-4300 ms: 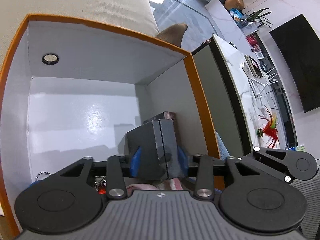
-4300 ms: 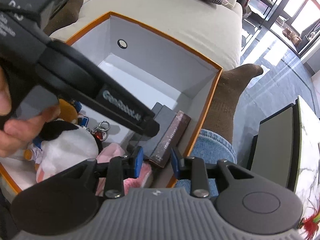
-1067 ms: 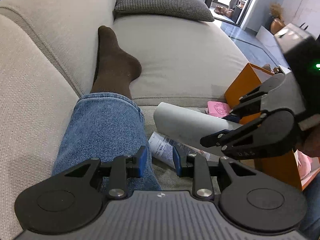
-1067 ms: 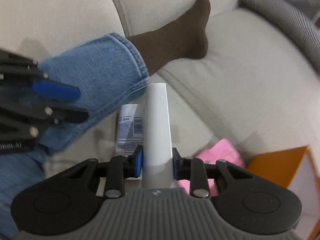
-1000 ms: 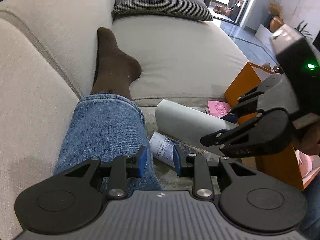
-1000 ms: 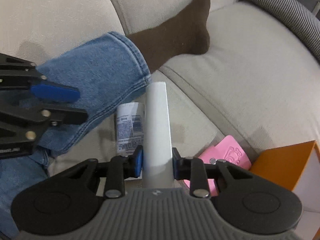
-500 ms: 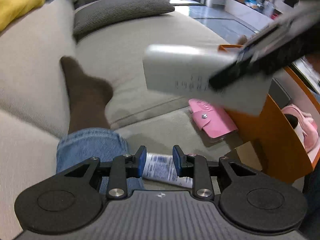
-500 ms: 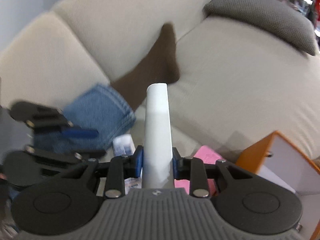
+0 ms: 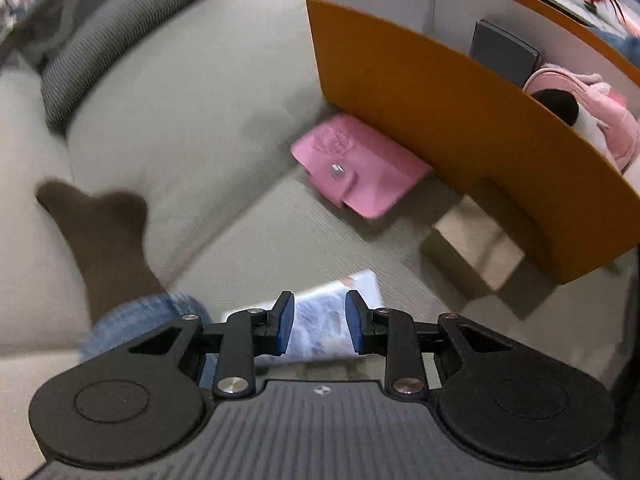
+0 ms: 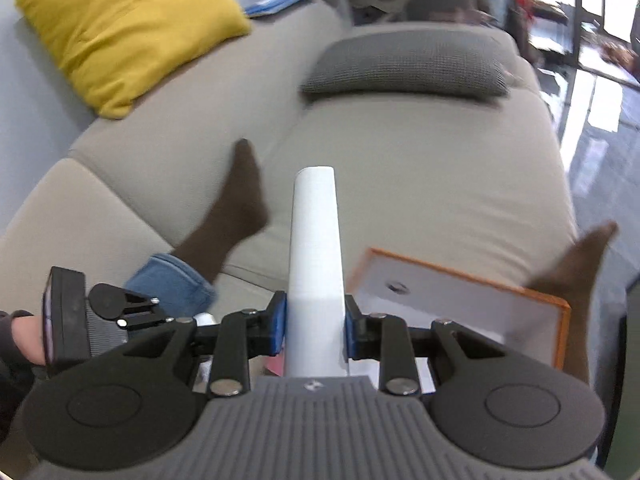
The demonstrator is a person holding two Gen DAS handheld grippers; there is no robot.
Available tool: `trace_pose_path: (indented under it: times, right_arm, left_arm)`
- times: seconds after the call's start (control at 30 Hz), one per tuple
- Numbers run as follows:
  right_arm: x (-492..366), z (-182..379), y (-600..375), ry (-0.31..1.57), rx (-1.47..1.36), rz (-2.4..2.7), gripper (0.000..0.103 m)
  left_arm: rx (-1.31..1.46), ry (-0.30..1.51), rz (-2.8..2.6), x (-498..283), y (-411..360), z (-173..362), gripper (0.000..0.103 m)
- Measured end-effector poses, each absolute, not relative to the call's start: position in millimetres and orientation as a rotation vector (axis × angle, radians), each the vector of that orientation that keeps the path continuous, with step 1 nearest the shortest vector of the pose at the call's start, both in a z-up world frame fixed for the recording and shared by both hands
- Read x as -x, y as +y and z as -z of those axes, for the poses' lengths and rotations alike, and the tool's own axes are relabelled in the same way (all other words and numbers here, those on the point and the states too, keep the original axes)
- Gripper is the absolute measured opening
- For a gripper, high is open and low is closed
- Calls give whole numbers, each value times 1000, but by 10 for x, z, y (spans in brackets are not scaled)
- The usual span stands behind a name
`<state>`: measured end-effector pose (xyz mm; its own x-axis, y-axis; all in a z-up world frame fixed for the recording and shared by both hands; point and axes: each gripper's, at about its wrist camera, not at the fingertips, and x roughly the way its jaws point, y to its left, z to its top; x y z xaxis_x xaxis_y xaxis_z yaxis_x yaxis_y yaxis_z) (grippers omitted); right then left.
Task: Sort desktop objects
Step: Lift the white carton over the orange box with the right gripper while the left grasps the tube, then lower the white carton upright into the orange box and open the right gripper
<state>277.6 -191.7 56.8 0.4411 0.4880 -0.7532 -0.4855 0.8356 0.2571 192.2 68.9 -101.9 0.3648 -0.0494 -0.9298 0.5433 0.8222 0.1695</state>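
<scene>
Lifted clear of the sofa since a second ago, the white box clamped in the right gripper could clip the orange box rim, while the left gripper hangs part-open, empty, over the printed tube.

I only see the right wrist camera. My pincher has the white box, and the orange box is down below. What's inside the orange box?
Observer: In the orange box, a dark grey case stands against the inner wall, with a pink soft toy next to it.
Child: Is anything left out on the sofa?
Observer: A pink wallet lies flat right beside the orange box, with its snap facing up.
Child: What's my other pincher doing?
Observer: The left gripper is open and holds nothing. It is over a white tube with blue print that lies on the sofa.
</scene>
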Motion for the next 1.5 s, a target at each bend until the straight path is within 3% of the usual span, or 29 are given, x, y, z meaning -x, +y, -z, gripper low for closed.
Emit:
trace_pose_path:
  times: [0.07, 0.13, 0.17, 0.57, 0.63, 0.67, 0.73, 0.9, 1.23, 1.5]
  right_arm:
    - [-2764, -470, -2052, 943, -1, -564, 30]
    - [-2748, -379, -2171, 948, -13, -544, 30]
    - [-2747, -328, -2222, 954, -26, -539, 30]
    - [-2704, -80, -2581, 966, -116, -538, 30]
    - [-2691, -57, -2617, 969, -120, -531, 30]
    - [-2690, -48, -2631, 971, -124, -527, 30]
    - [-2685, -34, -2663, 974, -127, -518, 30]
    - [-2680, -15, -2684, 975, -95, -518, 30]
    - [-2872, 17, -2311, 990, 254, -641, 30]
    - [-3130, 219, -1832, 976, 778, -752, 30]
  left_arm:
    - [-431, 1163, 369, -1913, 670, 1050, 37]
    - [-409, 1151, 340, -1861, 601, 1104, 53]
    - [-416, 1147, 334, -1828, 548, 1148, 55]
    - [-711, 1078, 190, -1620, 214, 1499, 55]
    - [-720, 1080, 187, -1621, 216, 1508, 38]
    - [-719, 1075, 185, -1611, 216, 1497, 36]
    - [-704, 1061, 191, -1597, 232, 1451, 23]
    - [-626, 993, 165, -1568, 303, 1161, 7]
    - [-258, 976, 151, -1756, 873, 419, 0]
    - [-174, 994, 148, -1748, 960, 449, 0]
